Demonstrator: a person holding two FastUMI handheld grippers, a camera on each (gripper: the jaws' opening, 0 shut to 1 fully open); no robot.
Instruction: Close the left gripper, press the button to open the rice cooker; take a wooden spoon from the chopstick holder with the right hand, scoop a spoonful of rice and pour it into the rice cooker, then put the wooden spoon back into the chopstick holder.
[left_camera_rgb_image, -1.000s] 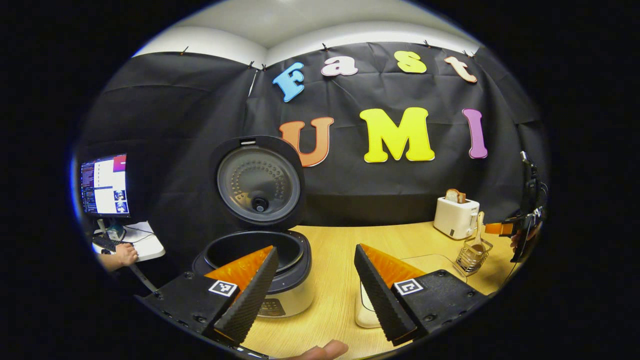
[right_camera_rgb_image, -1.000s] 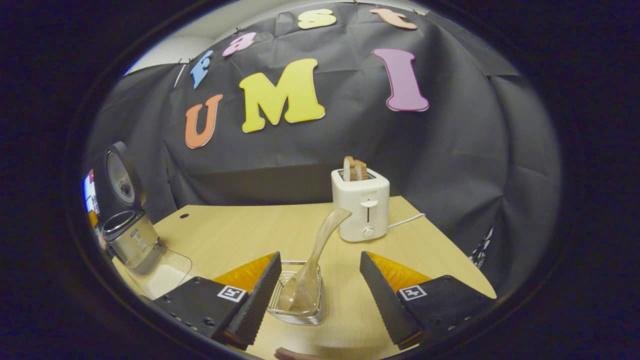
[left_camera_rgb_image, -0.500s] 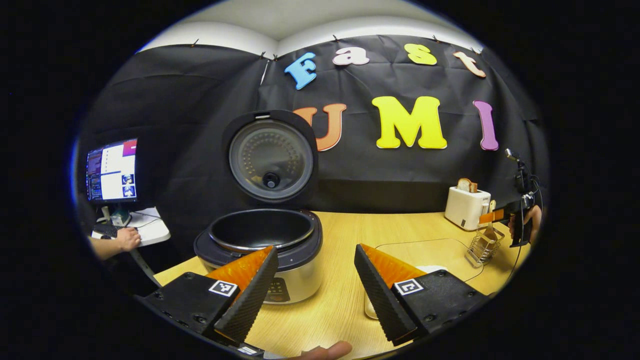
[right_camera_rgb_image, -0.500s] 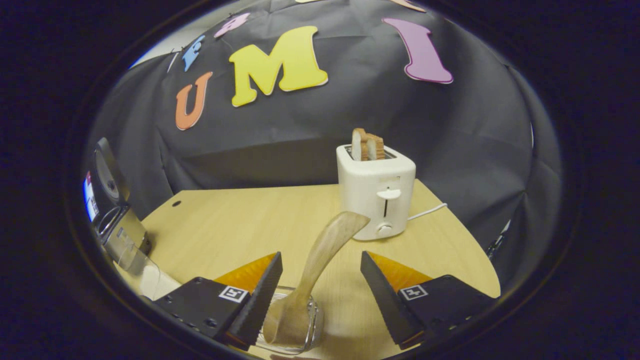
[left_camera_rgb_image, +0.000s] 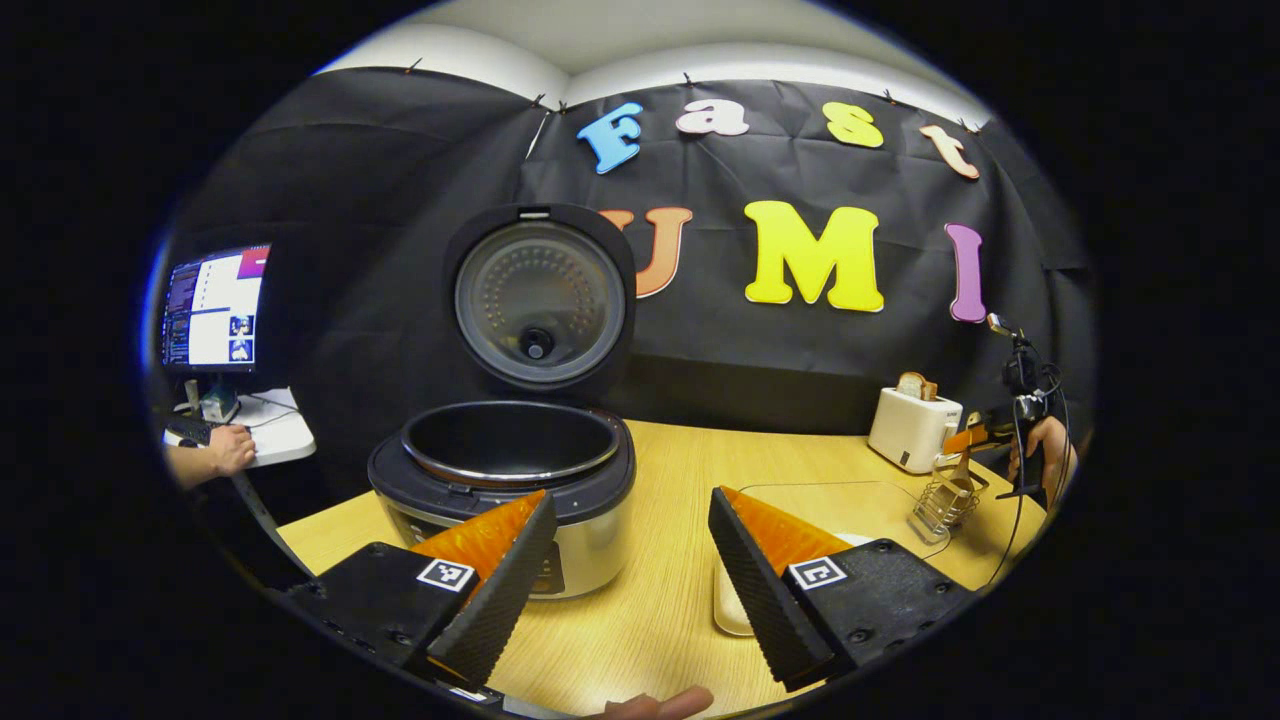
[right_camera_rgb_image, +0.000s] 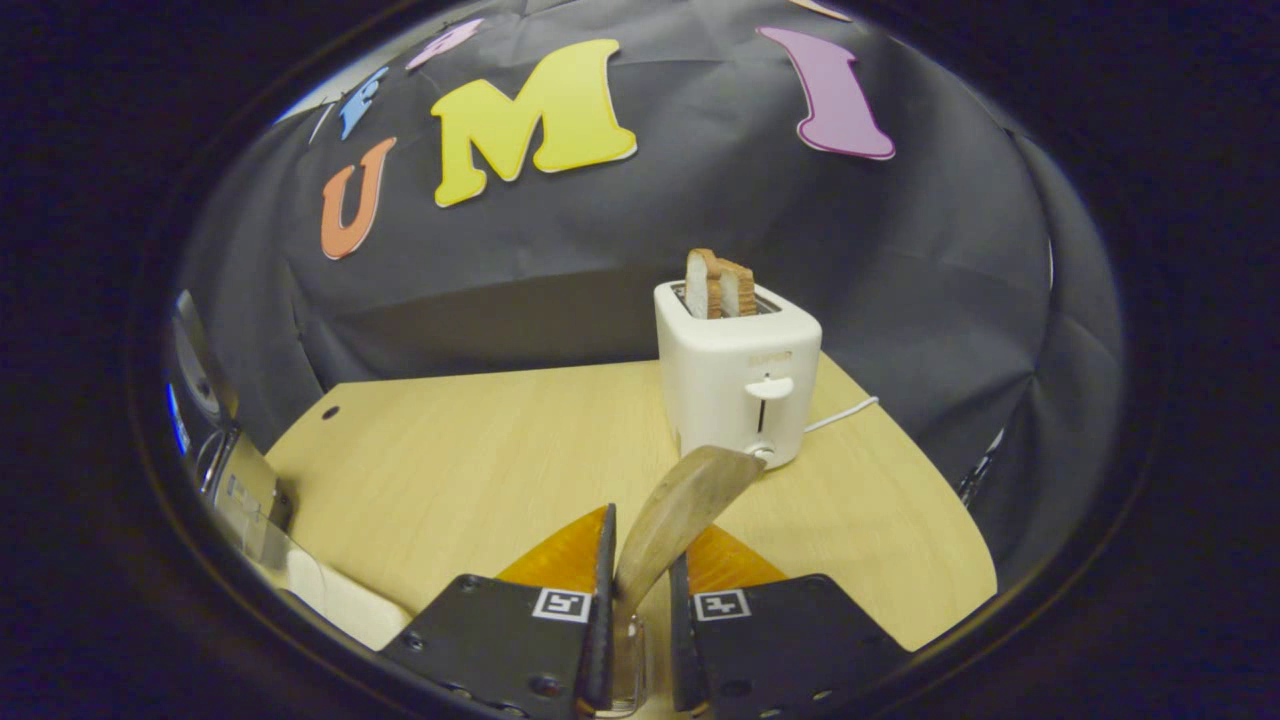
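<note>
Spoon handle (right_camera_rgb_image: 680, 515), pale smooth wood with a flattened, rounded tip, rises between the jaws of the right gripper (right_camera_rgb_image: 637, 610), which are drawn in against its two sides and pinch it low on the shaft. Its long axis tilts up and to the right, away from the camera, toward the toaster (right_camera_rgb_image: 738, 372). The bowl end is hidden below the jaws, down in the wire holder (right_camera_rgb_image: 628, 675), of which only a glint of rim shows. By my reading the pick-up is at the grasp itself, and the coming move is a lift along that tilted axis so the bowl clears the wire.

The left gripper (left_camera_rgb_image: 630, 575) hangs with its jaws spread wide and nothing between them, low over the tabletop (left_camera_rgb_image: 690, 470), a light wood-grain surface. Just beyond its left finger sits the rice cooker (left_camera_rgb_image: 505, 485): a round metal body with a dark rim, a dark inner pot, and its lid (left_camera_rgb_image: 540, 295) standing upright, so the button step looks done. A pale container (left_camera_rgb_image: 735, 610) lies by the right finger; whether it holds the rice I cannot tell. The right hand is much the nearer to the spoon; the cooker lies well apart, far to its left.
</note>
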